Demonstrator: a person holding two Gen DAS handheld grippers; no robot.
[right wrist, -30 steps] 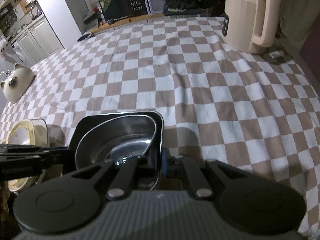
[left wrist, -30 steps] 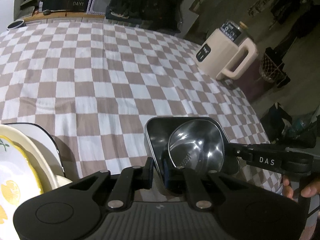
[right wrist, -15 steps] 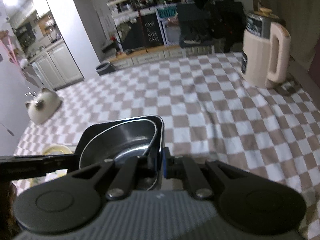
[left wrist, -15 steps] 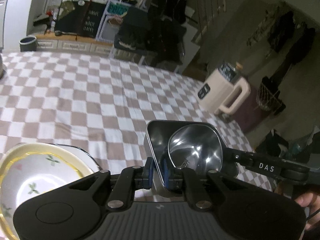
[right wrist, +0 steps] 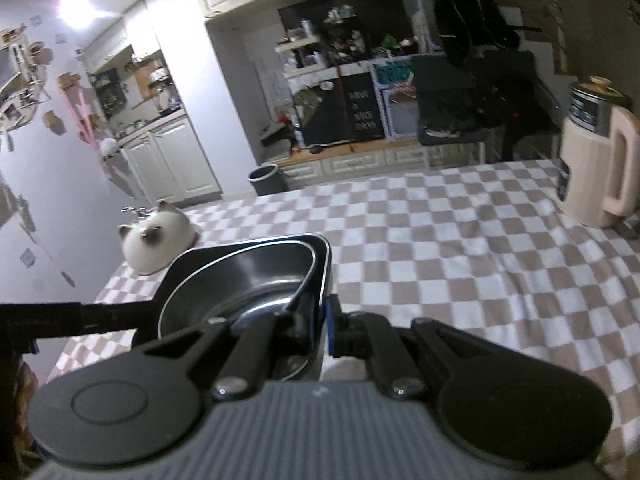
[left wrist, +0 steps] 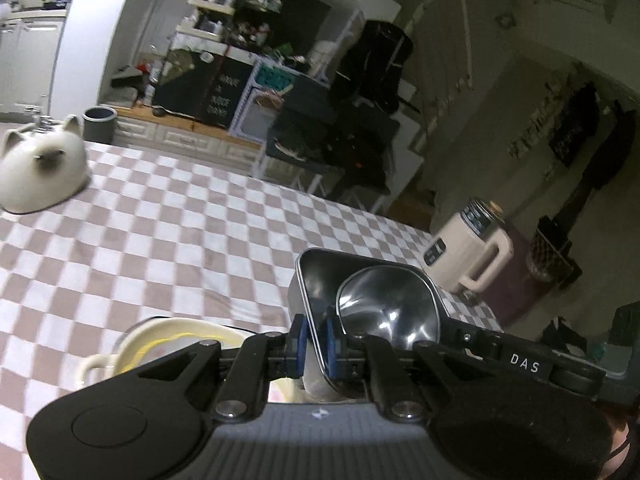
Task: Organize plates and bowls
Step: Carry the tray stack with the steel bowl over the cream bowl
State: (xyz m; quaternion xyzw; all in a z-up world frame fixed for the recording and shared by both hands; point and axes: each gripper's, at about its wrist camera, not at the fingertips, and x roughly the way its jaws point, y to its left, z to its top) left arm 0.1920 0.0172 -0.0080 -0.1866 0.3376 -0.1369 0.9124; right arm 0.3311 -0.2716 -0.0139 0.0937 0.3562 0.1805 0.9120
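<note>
A square steel tray (left wrist: 320, 276) with a round steel bowl (left wrist: 388, 308) nested in it hangs above the checked table. My left gripper (left wrist: 314, 342) is shut on the tray's near left rim, blue pads on either side of the wall. In the right wrist view my right gripper (right wrist: 320, 320) is shut on the opposite rim of the same tray (right wrist: 248, 248), with the bowl (right wrist: 240, 284) inside it. Each gripper shows in the other's view as a black arm: the right gripper (left wrist: 520, 364) and the left gripper (right wrist: 60, 316). A cream bowl stack (left wrist: 160, 340) sits below, left of the tray.
A white cat-shaped dish (left wrist: 40, 176) stands at the table's far left, also in the right view as the cat dish (right wrist: 156, 240). A cream jug (right wrist: 596, 168) stands at the far right edge. The checked cloth (left wrist: 180, 240) lies between them. Cabinets and a bin lie beyond.
Both grippers have risen with the tray and tipped up, so more of the room shows. The cream bowls have slid down and under the left gripper. Both grips are unchanged.
</note>
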